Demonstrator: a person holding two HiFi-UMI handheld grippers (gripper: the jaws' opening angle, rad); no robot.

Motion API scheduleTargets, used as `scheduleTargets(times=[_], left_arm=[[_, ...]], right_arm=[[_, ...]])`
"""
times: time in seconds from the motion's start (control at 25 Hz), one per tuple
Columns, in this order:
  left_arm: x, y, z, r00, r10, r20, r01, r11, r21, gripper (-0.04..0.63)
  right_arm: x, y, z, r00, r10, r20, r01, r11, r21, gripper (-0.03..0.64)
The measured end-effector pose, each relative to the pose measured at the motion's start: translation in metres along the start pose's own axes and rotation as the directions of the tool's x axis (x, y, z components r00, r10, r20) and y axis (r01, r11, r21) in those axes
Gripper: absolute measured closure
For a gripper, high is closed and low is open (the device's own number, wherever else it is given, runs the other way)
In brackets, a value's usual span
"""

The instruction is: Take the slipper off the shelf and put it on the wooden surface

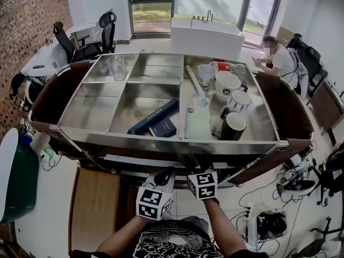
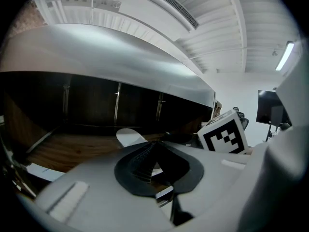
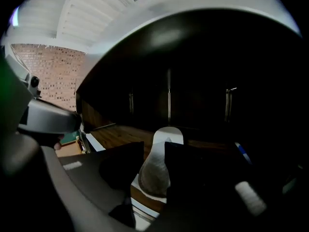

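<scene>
Holding right gripper (image 3: 154, 146) spread around slipper (image 3: 155, 178) on wooden shelf (image 3: 116, 135).
Hovering left gripper (image 2: 153, 149) pressed together, slipper lying just ahead.

Right tongs (image 3: 153, 151) apart; slipper (image 3: 155, 178) between, on wooden shelf (image 3: 120, 135).

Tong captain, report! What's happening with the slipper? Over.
Right tongs open, slipper in the gap, not gripped. Left tongs shut, empty. Slipper on wooden shelf. Nothing blocking.

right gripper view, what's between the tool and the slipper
Nothing: the right gripper view shows the slipper straight through the open right tool's gap, on bare wooden shelf.
</scene>
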State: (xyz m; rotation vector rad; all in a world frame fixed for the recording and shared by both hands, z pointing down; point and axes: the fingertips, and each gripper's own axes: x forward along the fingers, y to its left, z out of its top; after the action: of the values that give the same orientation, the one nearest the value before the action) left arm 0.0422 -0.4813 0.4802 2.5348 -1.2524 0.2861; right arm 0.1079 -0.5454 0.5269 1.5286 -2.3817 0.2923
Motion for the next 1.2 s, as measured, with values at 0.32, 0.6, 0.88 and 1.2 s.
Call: scheduleTargets(times=[0.32, 0.6, 0.88, 1.2], left_arm=[[0.004, 0.020, 0.000, 1.000, 0.026, -0.004, -0.026, 1.000, -0.003, 0.591], [0.002, 0.026, -0.001, 0.999, 0.040, 0.001, -0.040, 0.999, -0.025, 0.591], [0.005, 0.026, -0.004, 0.999, 0.045, -0.006, -0.045, 0.999, -0.014, 0.591], [0.003, 0.025, 0.001, 0.997, 0.070, 0.020, -0.069, 0.997, -0.046, 0.591]], right_arm=[[0.048, -0.028, -0.022, 0.994, -0.058, -0.091, 0.056, 0.998, -0.025, 0.507], [0.066, -0.035, -0.047, 0.982, -0.078, -0.173, 0.069, 0.996, -0.055, 0.508], [0.067, -0.035, -0.048, 0.972, -0.061, -0.226, 0.032, 0.991, -0.129, 0.599], [0.052, -0.030, -0.043, 0.972, -0.050, -0.228, 0.033, 0.996, -0.079, 0.606]])
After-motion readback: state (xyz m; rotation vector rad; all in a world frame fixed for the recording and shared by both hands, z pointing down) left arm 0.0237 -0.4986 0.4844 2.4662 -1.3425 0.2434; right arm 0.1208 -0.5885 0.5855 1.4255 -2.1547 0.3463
